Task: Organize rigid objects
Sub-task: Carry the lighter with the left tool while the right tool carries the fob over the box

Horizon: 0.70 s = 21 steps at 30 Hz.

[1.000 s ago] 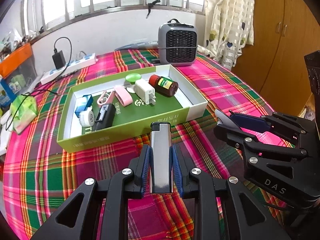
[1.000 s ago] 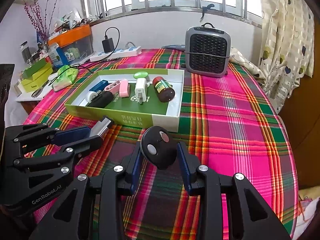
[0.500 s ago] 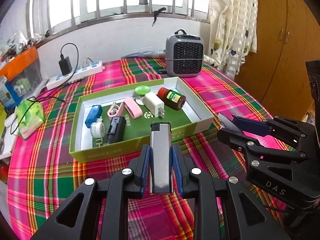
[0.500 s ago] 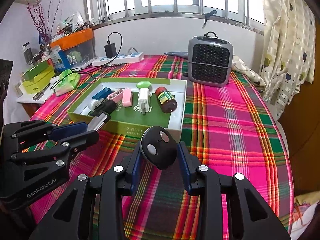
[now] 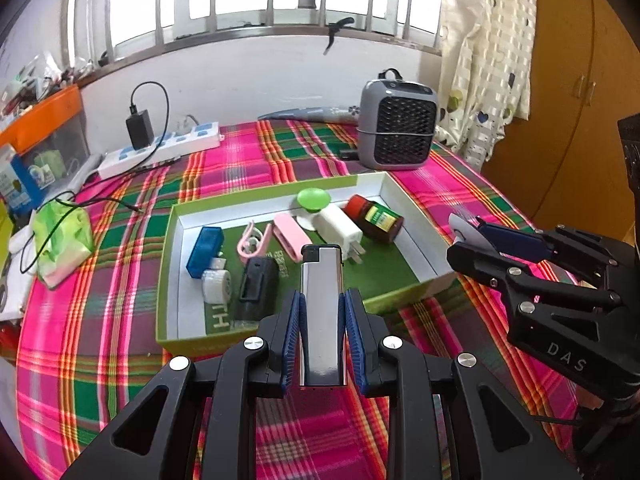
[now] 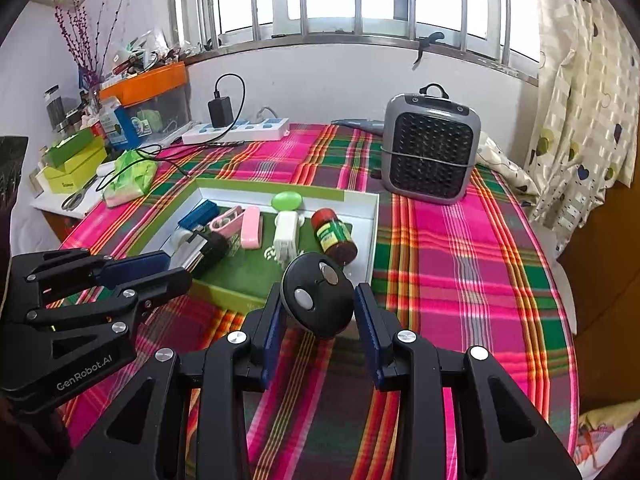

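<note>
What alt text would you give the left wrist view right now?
The left gripper clamps a silver lighter upright above a plaid tablecloth, just short of a green tray of small items. The right gripper is at the right edge.

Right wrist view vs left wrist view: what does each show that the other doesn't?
Only the right wrist view: the round black two-button remote in the right hand-held gripper, the purple dried-flower branches and the scissors.

Only the left wrist view: the chrome lighter with black cap face-on in the left hand-held gripper, and the wooden wardrobe doors.

Both: the shallow green box, the grey fan heater and the white power strip.
</note>
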{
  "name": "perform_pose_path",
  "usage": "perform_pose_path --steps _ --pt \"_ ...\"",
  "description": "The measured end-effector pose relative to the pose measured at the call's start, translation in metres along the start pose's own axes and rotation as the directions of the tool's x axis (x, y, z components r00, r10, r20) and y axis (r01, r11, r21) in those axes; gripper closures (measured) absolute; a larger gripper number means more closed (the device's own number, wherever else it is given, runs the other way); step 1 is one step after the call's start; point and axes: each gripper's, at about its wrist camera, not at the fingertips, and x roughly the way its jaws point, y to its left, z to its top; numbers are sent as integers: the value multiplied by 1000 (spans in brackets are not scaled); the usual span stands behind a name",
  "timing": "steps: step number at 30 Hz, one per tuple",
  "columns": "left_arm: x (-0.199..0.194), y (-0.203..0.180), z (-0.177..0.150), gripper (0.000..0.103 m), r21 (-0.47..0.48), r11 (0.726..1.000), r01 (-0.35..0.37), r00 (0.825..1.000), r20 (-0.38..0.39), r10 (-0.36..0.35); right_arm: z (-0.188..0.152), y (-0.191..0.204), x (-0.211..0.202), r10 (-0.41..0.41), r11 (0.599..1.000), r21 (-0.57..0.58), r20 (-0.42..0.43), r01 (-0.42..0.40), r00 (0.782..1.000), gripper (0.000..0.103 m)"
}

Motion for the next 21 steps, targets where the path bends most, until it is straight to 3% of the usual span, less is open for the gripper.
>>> perform_pose_path --steps 21 --pt "31 13 15 81 -24 1000 -15 999 -32 15 22 -5 48 21 1000 -5 -70 -21 997 67"
